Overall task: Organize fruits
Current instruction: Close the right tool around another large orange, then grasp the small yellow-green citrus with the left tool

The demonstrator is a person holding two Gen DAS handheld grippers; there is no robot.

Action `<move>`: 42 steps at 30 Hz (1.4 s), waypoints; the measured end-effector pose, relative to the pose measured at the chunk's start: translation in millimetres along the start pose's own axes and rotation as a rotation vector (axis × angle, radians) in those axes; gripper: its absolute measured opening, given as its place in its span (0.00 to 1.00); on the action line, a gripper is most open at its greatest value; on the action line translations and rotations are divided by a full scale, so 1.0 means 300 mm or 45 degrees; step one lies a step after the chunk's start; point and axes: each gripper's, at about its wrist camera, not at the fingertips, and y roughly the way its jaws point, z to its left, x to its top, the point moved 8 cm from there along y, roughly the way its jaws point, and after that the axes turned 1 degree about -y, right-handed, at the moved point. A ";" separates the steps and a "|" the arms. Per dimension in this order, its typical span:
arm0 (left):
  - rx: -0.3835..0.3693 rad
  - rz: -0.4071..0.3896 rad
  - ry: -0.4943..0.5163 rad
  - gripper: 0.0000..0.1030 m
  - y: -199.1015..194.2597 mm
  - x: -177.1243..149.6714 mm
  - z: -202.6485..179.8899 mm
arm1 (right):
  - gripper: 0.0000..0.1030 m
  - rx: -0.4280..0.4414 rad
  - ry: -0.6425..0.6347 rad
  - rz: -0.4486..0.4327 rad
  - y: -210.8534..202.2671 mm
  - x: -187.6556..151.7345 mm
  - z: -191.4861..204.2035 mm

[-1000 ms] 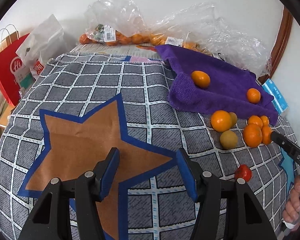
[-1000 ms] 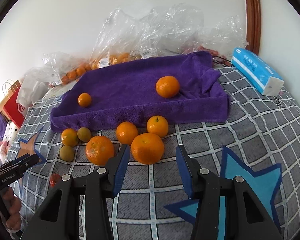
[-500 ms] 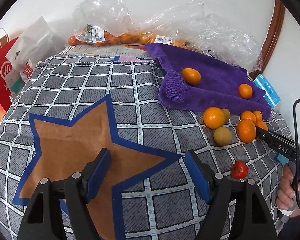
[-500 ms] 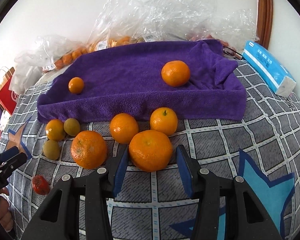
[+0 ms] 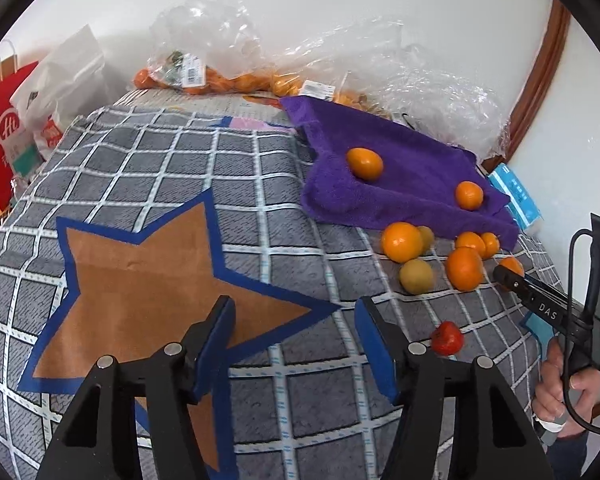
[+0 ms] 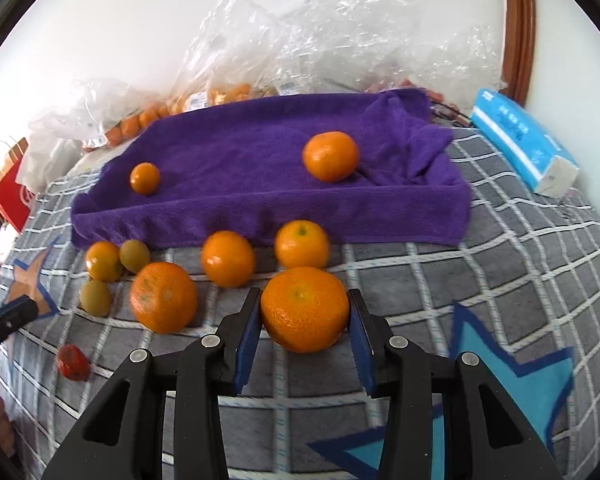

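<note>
Oranges [image 6: 228, 258] crowd the big orange [image 6: 304, 308] the closing right tool [image 6: 304, 326] brackets; left tool [image 5: 296, 340] empty, closing.

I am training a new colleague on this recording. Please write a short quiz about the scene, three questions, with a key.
1. How many fruits lie on the towel?
2. True or false: the left gripper holds a fruit.
3. What is between the right gripper's pads? A. an orange B. a banana C. nothing

Key
1. Two.
2. False: its closing jaws have nothing between them.
3. A: the jaws are closing on it.
</note>
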 end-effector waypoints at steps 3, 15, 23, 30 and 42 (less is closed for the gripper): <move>-0.029 0.003 0.028 0.57 -0.003 0.017 -0.065 | 0.40 -0.018 0.002 -0.009 -0.013 -0.010 -0.034; -0.106 0.119 0.083 0.37 0.117 0.032 -0.281 | 0.40 0.004 0.067 -0.032 -0.048 -0.030 -0.114; -0.048 0.161 0.079 0.35 0.185 0.025 -0.300 | 0.40 0.057 0.004 -0.013 -0.038 -0.036 -0.071; -0.030 0.139 0.111 0.25 0.199 0.027 -0.315 | 0.40 0.031 -0.028 0.012 -0.027 -0.042 -0.061; -0.035 0.068 0.064 0.25 0.113 0.045 -0.248 | 0.40 0.066 0.029 -0.017 -0.041 -0.036 -0.079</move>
